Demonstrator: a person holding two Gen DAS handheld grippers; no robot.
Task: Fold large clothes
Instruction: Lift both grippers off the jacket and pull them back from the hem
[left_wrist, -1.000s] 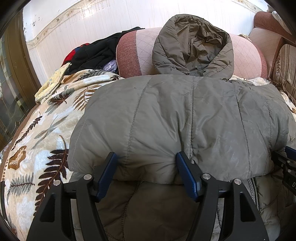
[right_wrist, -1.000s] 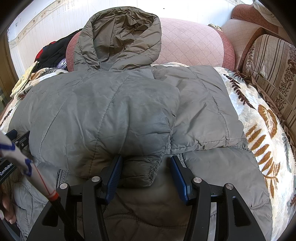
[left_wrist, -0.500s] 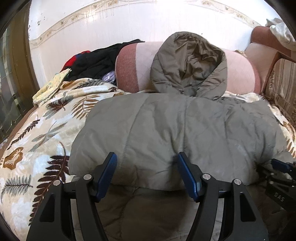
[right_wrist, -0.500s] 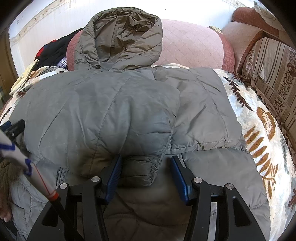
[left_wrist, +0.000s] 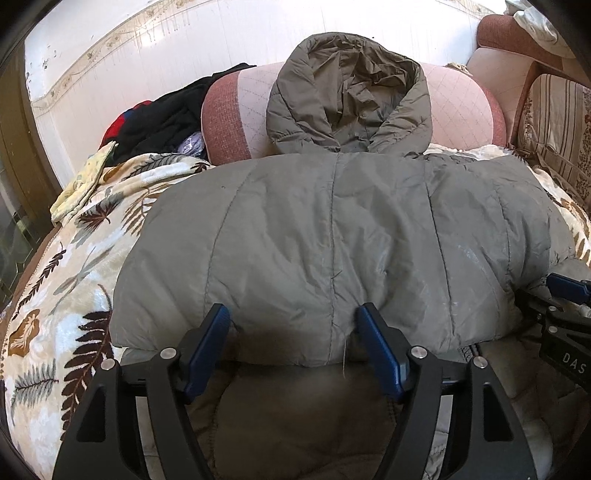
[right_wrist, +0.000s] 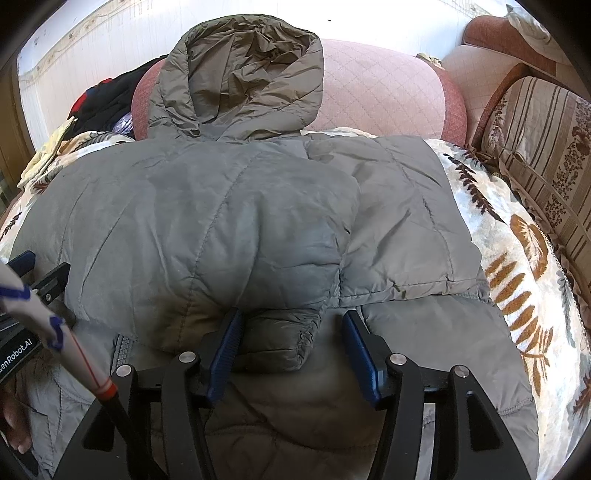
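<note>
Jacket first: the grey-green puffer lies spread across the leaf-print blanket on the bed, its hood propped up against the pink bolster at the far end. That placement makes sense to me — the hood is out of the way and the body is flat, so the sleeves can be laid inward. Both sleeves look already crossed over the chest; from the right wrist view the cuff of the upper sleeve sits between my right fingers.

My left gripper is spread wide, its blue pads either side of the folded edge and gripping nothing. My right gripper is likewise released, the left pad touching or nearly touching the cuff, the other clear of it. I judge the sleeve step done and the next move to be taking the hem below and bringing it up toward the hood — padded fabric like this will likely spring back, so it may need pressing down.

Beyond the jacket, dark clothes are heaped at the far left, and a striped cushion lines the right side.
</note>
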